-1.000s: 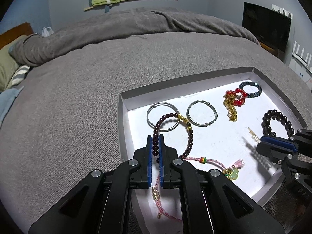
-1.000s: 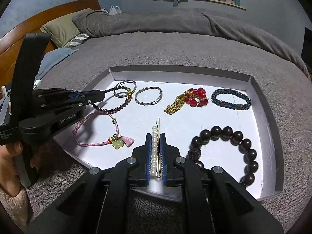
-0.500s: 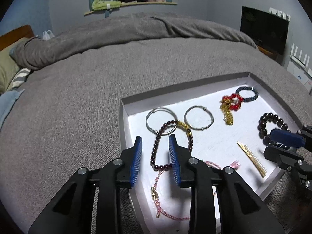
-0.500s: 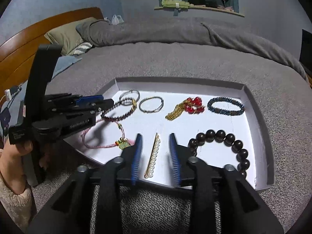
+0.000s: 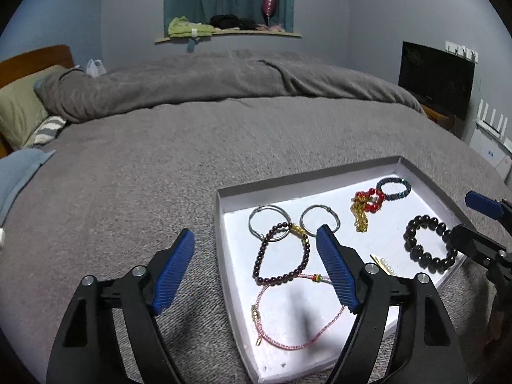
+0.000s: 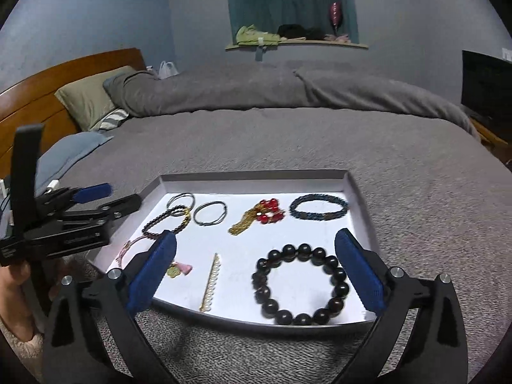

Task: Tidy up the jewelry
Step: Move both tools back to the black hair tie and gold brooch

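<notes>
A shallow grey tray (image 5: pixel 220 224) with a white floor (image 6: pixel 243 249) lies on the bed. In it lie a dark red bead bracelet (image 5: pixel 281 256), two silver rings (image 5: pixel 267 220), a pink cord bracelet (image 5: pixel 297 329), a pearl hair clip (image 6: pixel 211 283), a big black bead bracelet (image 6: pixel 299 288), a red and gold chain piece (image 6: pixel 259 217) and a blue bracelet (image 6: pixel 318 207). My left gripper (image 5: pixel 256 272) is open and empty above the tray's left edge. My right gripper (image 6: pixel 256 272) is open and empty above the tray's near edge.
The tray rests on a grey blanket (image 5: pixel 160 147) that covers the bed. Pillows (image 6: pixel 86 96) and a wooden headboard (image 6: pixel 41 80) are at the far left. A dark screen (image 5: pixel 435 83) stands at the right. A hand (image 6: pixel 19 288) holds the left gripper.
Both grippers opened wide, letting go of the dark red bracelet and the pearl clip. Both drew back and up from the tray. The jewelry now lies loose in the tray.
</notes>
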The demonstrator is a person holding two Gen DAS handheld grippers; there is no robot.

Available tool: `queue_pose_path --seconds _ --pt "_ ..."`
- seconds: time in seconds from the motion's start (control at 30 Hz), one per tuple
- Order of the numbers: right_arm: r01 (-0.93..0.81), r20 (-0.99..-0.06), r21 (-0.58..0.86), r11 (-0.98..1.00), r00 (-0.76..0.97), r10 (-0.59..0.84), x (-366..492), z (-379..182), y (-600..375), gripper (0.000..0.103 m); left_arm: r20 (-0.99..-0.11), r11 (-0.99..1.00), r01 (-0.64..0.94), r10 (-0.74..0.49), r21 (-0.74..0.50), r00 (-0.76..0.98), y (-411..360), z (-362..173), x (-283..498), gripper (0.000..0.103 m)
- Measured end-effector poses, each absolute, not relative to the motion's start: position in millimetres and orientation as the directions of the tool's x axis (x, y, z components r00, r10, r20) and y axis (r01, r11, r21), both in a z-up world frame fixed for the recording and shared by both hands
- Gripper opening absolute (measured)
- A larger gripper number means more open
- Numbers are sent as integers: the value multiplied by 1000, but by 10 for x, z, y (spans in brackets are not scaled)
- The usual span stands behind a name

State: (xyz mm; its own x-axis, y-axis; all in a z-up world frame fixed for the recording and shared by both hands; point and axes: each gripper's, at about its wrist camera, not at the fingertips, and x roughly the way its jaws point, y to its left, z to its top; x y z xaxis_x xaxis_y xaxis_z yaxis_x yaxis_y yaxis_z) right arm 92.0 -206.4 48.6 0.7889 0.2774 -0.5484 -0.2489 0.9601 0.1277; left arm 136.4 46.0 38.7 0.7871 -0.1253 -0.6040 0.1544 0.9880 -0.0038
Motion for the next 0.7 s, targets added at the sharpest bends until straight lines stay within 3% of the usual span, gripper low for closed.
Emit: queue_pose_path --seconds 0.17,0.7 --pt "-209 -544 118 971 805 239 867 478 -2124 98 -584 992 128 -108 -8 804 495 450 1195 87" --pt "-166 -519 104 981 832 195 105 264 -2372 98 -562 984 180 -140 17 816 421 277 274 89"
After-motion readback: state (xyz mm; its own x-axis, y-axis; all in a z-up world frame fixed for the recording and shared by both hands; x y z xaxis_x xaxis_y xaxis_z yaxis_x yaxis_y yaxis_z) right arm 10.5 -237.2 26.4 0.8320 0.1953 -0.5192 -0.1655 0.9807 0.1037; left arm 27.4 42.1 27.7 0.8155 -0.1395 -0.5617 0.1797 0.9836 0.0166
